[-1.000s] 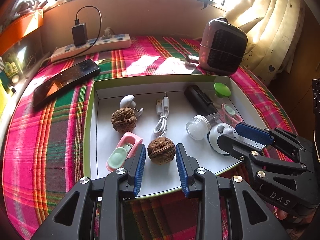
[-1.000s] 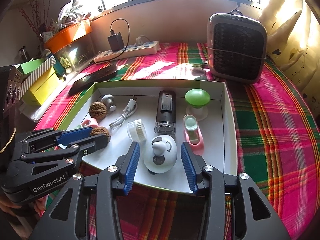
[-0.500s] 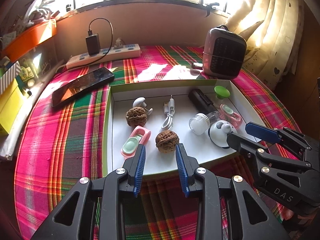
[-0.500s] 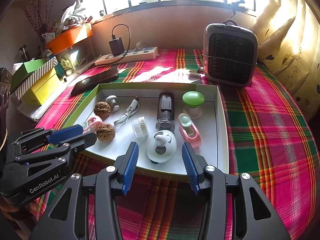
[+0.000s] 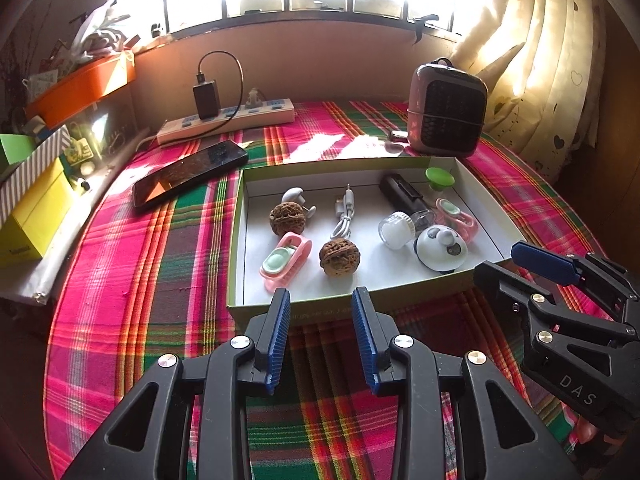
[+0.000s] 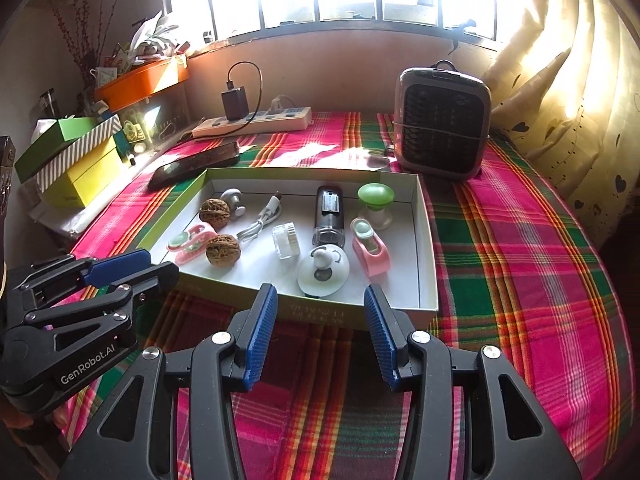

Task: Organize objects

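A shallow green-edged box (image 5: 236, 240) (image 6: 426, 240) on the plaid cloth holds two walnuts (image 5: 340, 257) (image 6: 223, 250), a white cable (image 5: 344, 216), a panda-faced round item (image 5: 440, 250) (image 6: 323, 270), two pink clips (image 5: 285, 261) (image 6: 370, 246), a black cylinder (image 6: 329, 212), a clear jar (image 6: 286, 240) and a green mushroom-shaped item (image 6: 375, 200). My left gripper (image 5: 322, 310) is open and empty, just in front of the box's near wall. My right gripper (image 6: 320, 308) is open and empty, also in front of the near wall.
A black phone (image 5: 190, 172) lies left of the box. A power strip with a charger (image 5: 228, 118) runs along the back wall. A small heater (image 5: 446, 108) stands at the back right. Yellow and striped boxes (image 6: 76, 156) sit at the left edge. Curtains hang on the right.
Both grippers have pulled back from inside the box to in front of its near wall, still open. The walnut and panda item stay in the box.
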